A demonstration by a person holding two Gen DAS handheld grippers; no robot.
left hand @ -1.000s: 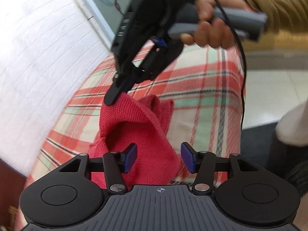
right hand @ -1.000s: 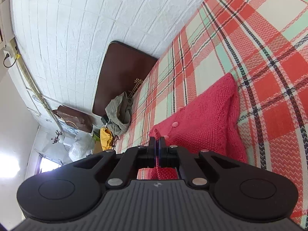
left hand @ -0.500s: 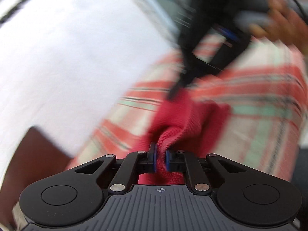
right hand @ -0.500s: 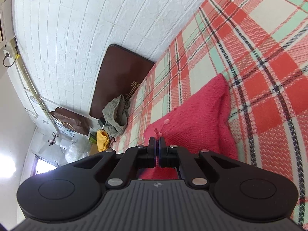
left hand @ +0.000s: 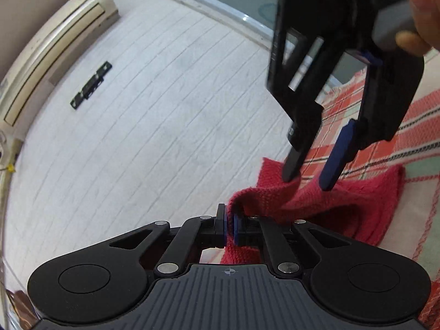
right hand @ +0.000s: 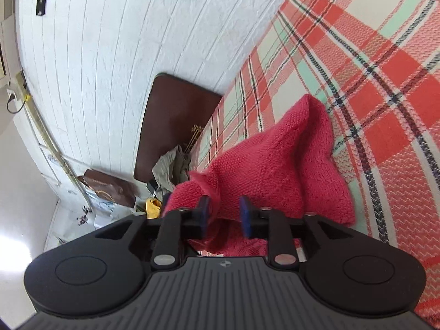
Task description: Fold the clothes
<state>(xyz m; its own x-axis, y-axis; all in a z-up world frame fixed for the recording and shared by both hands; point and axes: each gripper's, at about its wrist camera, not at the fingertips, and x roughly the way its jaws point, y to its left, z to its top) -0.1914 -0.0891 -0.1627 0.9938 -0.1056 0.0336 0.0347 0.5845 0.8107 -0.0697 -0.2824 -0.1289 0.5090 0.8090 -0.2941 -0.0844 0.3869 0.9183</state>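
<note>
Red knit (left hand: 316,206) in left hand-held gripper (left hand: 229,227) (pinched, level)

My left gripper (left hand: 229,227) at six o'clock, pads clamped on fold of red knit garment (left hand: 343,203). Right gripper (left hand: 310,178) at two o'clock, jaws opening, tips touching garment's raised edge, no knit pinched between them. Plaid bedspread (left hand: 418,126) at three. White brick wall (left hand: 137,123) fills nine to twelve; air conditioner (left hand: 55,52) at ten.
</note>
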